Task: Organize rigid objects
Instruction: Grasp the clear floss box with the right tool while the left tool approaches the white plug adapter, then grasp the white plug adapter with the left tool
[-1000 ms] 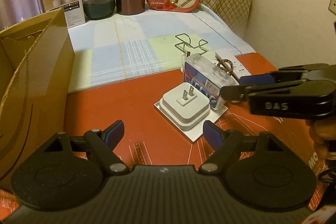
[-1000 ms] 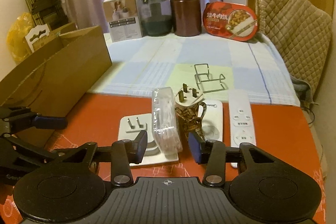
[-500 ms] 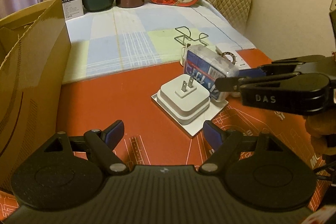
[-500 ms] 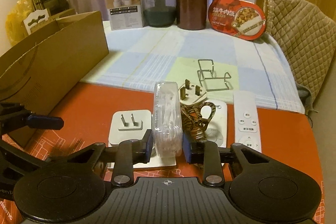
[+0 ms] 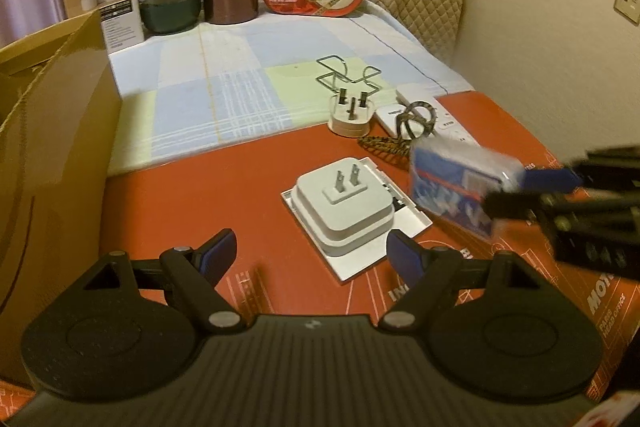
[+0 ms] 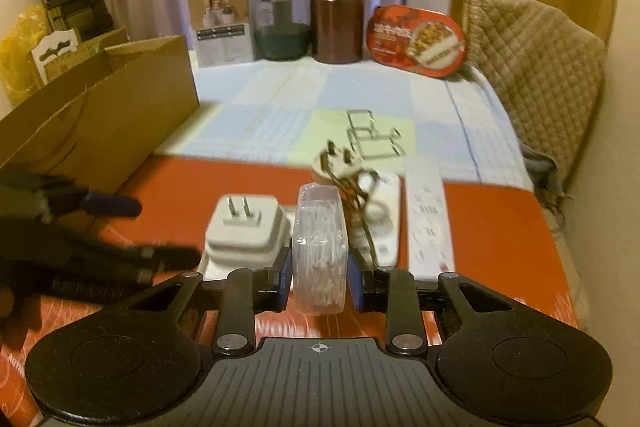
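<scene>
My right gripper (image 6: pixel 319 277) is shut on a clear plastic box of cotton swabs (image 6: pixel 319 247) and holds it just above the red mat; the box also shows in the left wrist view (image 5: pixel 460 187). A white two-pin adapter (image 5: pixel 346 209) sits on a white plate in the middle of the mat, just left of the box (image 6: pixel 246 231). My left gripper (image 5: pixel 312 253) is open and empty, close in front of the adapter. A round white three-pin plug (image 5: pixel 350 113), a brown patterned object (image 5: pixel 400 139) and a white remote (image 6: pixel 428 219) lie behind.
An open cardboard box (image 5: pixel 48 131) stands at the left. A wire stand (image 5: pixel 348 75) sits on the checked cloth. A white carton (image 6: pixel 222 23), a green jar (image 6: pixel 282 23), a brown canister (image 6: pixel 338 19) and a red food pack (image 6: pixel 418 41) line the far edge.
My right gripper closed on the cotton swab box and lifted it off the mat, drawing it back from the plug. My left gripper stayed open and shifted slightly.
</scene>
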